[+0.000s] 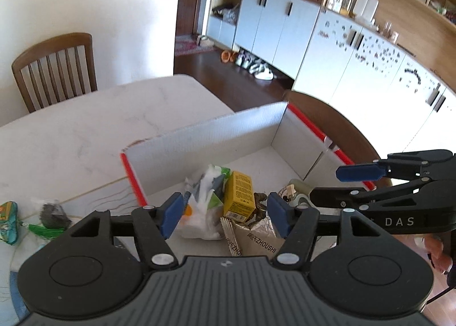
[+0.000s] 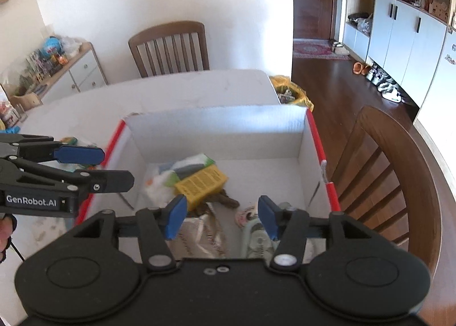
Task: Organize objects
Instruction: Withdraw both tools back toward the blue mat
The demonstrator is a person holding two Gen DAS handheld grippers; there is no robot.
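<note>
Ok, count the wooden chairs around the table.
2: one slat-backed brown wooden chair at the white table's far side, another right of the cardboard box. Others may be hidden.

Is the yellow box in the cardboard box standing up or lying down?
Lying down, tilted: the yellow box rests propped on a white bag inside the cardboard box.

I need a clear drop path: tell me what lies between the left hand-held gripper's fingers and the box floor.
In the left wrist view, left hand-held gripper hangs open over yellow carton and white plastic bag inside box.
</note>
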